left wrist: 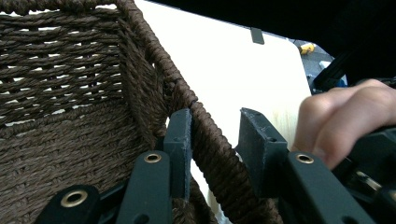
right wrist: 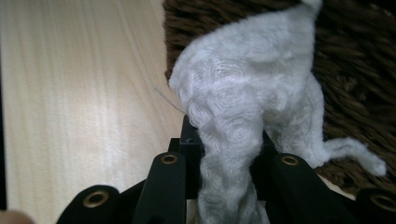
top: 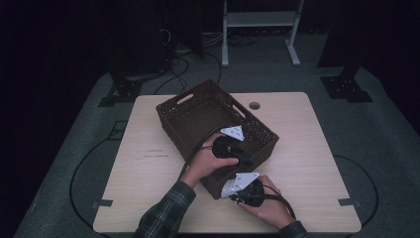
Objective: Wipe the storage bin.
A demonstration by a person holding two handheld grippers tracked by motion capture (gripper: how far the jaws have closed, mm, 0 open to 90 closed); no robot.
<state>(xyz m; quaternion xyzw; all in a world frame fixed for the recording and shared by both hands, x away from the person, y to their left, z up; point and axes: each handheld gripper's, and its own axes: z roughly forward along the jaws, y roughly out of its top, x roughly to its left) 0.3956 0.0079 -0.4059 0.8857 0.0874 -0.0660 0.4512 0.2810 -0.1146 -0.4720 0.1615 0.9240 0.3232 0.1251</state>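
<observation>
Two pairs of tongs at work on a woven basket (top: pixel 198 111) that stands on a pale wooden surface (top: pixel 148 163). The left tongs (left wrist: pixel 215 140) straddle the basket's near rim, one jaw inside the wall and one outside. The inner pad lies against the weave, while a sliver of light shows between the outer pad and the rim, so the jaws bracket the wall rather than clamp it hard. Judged purpose: to steady the basket so it does not slide or tip while the other hand works beside it.

The right tongs (right wrist: pixel 229 149) are closed on a white fluffy cloth (right wrist: pixel 247 102), its bunched middle pinched between the pads and the loose ends spilling forward of the jaws. The cloth hangs just ahead of these tongs, up against the outer face of the basket wall, with the surface to the left of the jaws. In the high view, the right tongs (top: pixel 242 188) sit low at the basket's near corner, just below the left tongs (top: pixel 233 146). Gripping the cloth mid-length probably keeps it compact enough to clear the rim.
</observation>
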